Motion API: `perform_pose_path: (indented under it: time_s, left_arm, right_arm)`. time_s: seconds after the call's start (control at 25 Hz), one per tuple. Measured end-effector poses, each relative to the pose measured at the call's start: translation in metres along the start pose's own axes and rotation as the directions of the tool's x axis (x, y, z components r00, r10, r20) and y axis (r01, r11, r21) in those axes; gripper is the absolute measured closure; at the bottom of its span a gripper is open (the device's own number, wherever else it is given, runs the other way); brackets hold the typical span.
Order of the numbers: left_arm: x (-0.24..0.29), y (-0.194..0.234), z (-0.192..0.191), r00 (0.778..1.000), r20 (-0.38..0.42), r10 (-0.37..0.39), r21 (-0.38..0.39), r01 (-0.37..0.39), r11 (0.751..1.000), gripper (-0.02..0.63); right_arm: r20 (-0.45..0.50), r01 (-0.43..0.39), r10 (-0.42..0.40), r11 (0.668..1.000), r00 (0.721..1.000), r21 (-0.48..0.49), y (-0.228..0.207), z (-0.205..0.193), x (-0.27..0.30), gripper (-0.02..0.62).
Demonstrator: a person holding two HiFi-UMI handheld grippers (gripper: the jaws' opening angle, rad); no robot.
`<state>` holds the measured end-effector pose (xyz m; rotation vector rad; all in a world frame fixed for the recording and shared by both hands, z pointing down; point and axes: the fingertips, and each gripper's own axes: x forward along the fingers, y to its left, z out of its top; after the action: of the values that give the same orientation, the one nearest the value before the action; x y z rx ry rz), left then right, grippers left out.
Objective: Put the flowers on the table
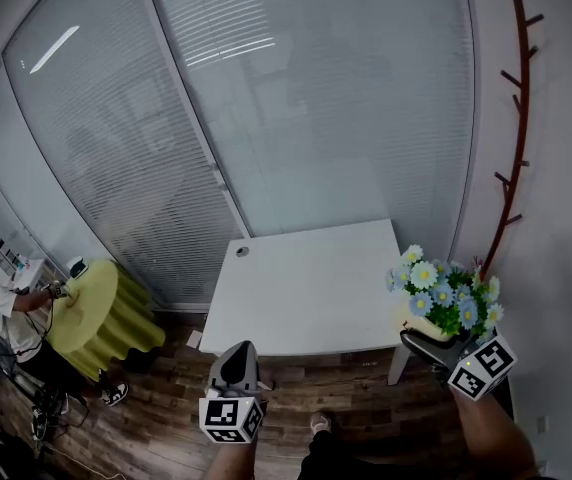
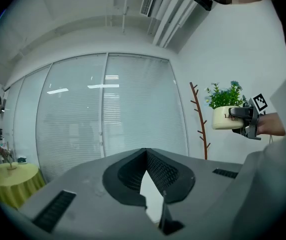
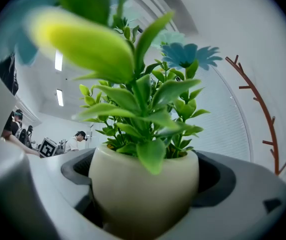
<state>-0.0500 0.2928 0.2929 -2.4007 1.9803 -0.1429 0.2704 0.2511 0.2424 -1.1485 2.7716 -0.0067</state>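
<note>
Cream pot of flowers (image 1: pixel 444 296) | clamped in right claw (image 1: pixel 431 345) | left claw (image 1: pixel 237 360) closed

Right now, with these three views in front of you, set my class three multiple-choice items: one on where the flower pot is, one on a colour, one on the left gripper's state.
1. Where is the flower pot?
A. In the right gripper
B. On a chair
C. On a shelf

2. What colour is the draped round table?
A. Red
B. Yellow-green
C. Black

3. The left gripper is:
A. Shut on the pot
B. Wide open
C. Shut and empty

Answers:
1 A: the right gripper view shows its jaws clamped on the cream pot.
2 B: the table is seen at the head view's left.
3 C: its jaw tips meet with nothing between them.
</note>
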Motion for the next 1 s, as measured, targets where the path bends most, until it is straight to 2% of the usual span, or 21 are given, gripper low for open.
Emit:
perform_pose_path:
  time_s: [0.16,0.56,1.0]
  left_arm:
    - [0.043,0.011,-0.005,0.999,0.004,-0.042,-0.033,0.042,0.999,0.606]
    - [0.135,0.063,-0.003,0.991,0.019,-0.135,-0.047,0.135,0.990,0.606]
    - [0.213,0.156,-0.026,0.982,0.022,-0.189,0.002,0.189,0.982,0.606]
  right_arm:
    - [0.002,0.029,-0.029,1.000,1.000,-0.005,-0.017,0.000,0.024,0.044]
    - [-0.001,0.083,-0.083,0.997,0.997,0.008,-0.044,-0.008,0.106,0.044]
    - [-0.047,0.130,-0.132,0.991,0.990,-0.036,-0.050,-0.036,0.220,0.044]
